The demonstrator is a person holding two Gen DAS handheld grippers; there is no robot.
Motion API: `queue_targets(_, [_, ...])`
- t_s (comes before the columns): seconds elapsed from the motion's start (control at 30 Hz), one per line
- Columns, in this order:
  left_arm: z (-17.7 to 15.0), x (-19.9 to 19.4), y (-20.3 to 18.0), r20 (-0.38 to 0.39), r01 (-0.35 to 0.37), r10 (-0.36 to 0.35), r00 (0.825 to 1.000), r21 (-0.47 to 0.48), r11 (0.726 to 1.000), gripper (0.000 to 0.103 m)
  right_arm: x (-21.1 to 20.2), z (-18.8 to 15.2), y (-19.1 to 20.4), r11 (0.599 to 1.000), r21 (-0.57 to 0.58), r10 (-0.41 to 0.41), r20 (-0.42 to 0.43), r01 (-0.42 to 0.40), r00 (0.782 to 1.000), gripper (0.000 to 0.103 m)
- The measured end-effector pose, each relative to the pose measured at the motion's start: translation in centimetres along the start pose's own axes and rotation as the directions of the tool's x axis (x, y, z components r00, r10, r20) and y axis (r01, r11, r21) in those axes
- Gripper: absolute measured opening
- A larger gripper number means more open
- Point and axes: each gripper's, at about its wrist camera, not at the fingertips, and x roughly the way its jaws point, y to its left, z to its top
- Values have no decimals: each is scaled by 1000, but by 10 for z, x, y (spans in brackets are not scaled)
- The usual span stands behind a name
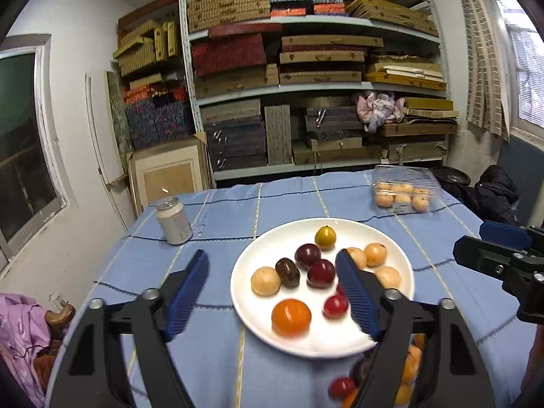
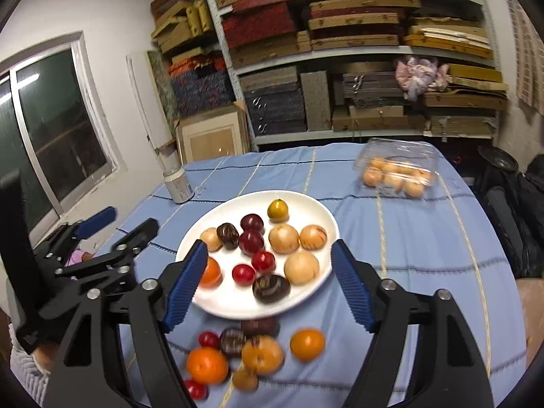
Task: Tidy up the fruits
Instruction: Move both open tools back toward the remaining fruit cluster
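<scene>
A white plate (image 1: 340,336) (image 2: 231,301) on the blue checked tablecloth holds several fruits: an orange tangerine (image 1: 291,317), dark plums (image 1: 307,255), a yellow-green citrus (image 1: 325,237), red cherry tomatoes (image 1: 335,306), brown dates (image 2: 271,288) and pale round fruits (image 2: 301,267). More loose fruit (image 2: 206,364) lies on the cloth just in front of the plate. My left gripper (image 1: 272,252) hangs open above the plate's left half, holding nothing. My right gripper (image 2: 269,243) is open above the plate's near side, also with nothing in it.
A silver drink can (image 1: 174,221) (image 2: 177,183) stands left of the plate. A clear plastic box of pale fruit (image 1: 404,190) (image 2: 397,170) sits at the far right of the table. Shelves of stacked boxes (image 1: 306,78) fill the wall behind.
</scene>
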Motion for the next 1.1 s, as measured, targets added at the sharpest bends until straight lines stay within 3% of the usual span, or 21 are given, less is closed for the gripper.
queue_targets(0.13, [-12,-36,-6,45,-12,11,999,23,1000,92,-21,-34,-8,999,41,-16,13,15,1000,83])
queue_targets(0.43, [-49,-78,-15,66,-20,19,998,25,999,99,-19,-115,-55,969,244,-25,-60,39,998,83])
queue_targets(0.57, [-71,-78,-14,21,-24,24,999,1,1000,99,-26,-119,-67,954,297,-21,-32,30,999,86])
queue_targets(0.83, [-114,-52,-5,-88,-27,23,996,-42,999,99,-23,-118,-57,964,263,-24,-43,35,999,93])
queue_targets(1.1, [-126,-38,-2,-149,-6,-2,989,-56,998,99,-17,-120,-58,961,274,-13,-73,32,997,95])
